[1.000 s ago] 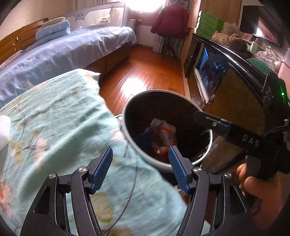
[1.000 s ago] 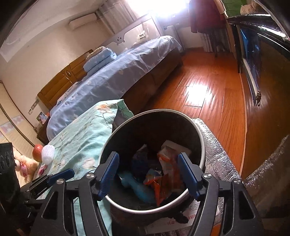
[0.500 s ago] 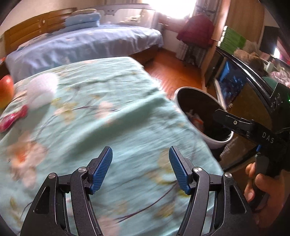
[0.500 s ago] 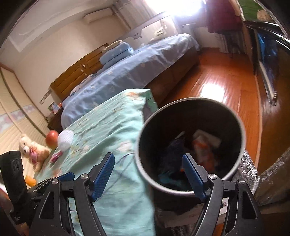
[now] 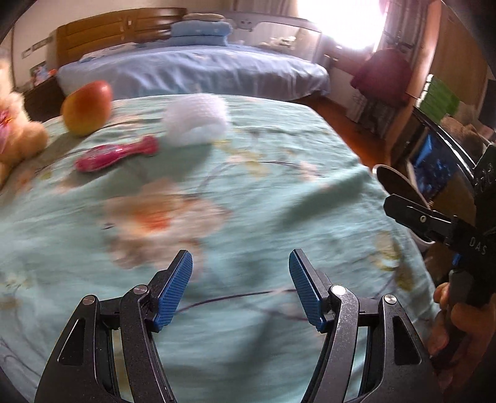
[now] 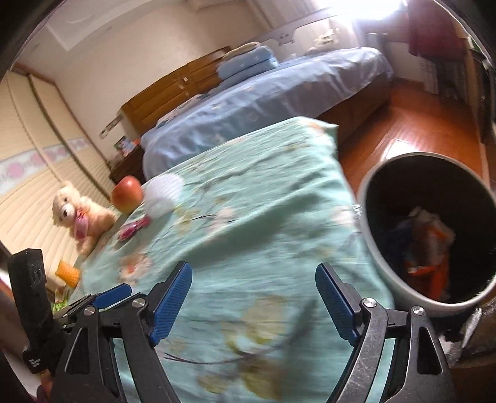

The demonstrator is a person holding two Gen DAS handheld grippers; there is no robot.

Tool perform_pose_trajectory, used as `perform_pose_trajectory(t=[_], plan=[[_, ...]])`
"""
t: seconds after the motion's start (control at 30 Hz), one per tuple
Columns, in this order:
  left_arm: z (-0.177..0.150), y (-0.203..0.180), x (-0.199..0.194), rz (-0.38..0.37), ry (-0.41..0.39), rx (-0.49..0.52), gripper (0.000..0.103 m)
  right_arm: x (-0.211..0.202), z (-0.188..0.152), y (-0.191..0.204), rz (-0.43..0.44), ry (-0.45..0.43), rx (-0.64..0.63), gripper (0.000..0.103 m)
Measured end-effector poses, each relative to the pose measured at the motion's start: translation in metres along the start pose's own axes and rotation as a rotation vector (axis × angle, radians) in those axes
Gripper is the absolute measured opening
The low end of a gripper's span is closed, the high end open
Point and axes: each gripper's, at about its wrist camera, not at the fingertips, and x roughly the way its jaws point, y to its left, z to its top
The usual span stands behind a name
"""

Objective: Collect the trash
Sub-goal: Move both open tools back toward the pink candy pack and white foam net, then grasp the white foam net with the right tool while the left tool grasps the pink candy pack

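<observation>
Two tools gaping wide, empty: left tool (image 5: pixel 240 286), right tool (image 6: pixel 252 297), jaws just opening. Searching teal bedspread (image 5: pixel 248 192). White foam wrapper (image 5: pixel 195 119) lying upper centre; bin (image 6: pixel 381 248) sitting right. Next: reaching wrapper.

Daylight pours in from the window (image 5: pixel 347 28) at the far end of the room, so strong it burns out to pure white and spreads a haze over the headboard rail beside it. The rest sits in soft, warm light, with a bright patch on the wooden floor (image 6: pixel 412 130). The floral bedspread (image 5: pixel 248 192) smears with motion blur in both views — its pattern streaks, and the white foam net (image 5: pixel 195 119) and apple (image 5: pixel 86 107) look soft. Close up, the tools' dark frames stay crisp. Straight lines bow hard towards the rims, and the corners fall to black — the bin's (image 6: pixel 378 248) inside lies in deep shadow.
</observation>
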Motion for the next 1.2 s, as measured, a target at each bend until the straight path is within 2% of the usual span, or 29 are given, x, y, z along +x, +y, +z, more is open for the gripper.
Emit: perform_pose_trajectory(t=[0.23,0.47,1.07,1.2], plan=[[0.001,0.040,-0.005,0.049,-0.014,-0.055,0.066,0.026,0.001,0.038,0.048,0.041,-0.053,0.084],[0.006,0.065,-0.004,0.081,-0.016,-0.063,0.066,0.049,0.006,0.064,0.075,0.074,-0.093,0.084],[0.057,0.134,0.036,0.149,0.046,0.052,0.077,0.110,0.030,0.097,0.131,0.127,-0.117,0.084],[0.072,0.144,0.048,0.135,0.050,0.068,0.080,0.124,0.039,0.100,0.137,0.132,-0.110,0.084]])
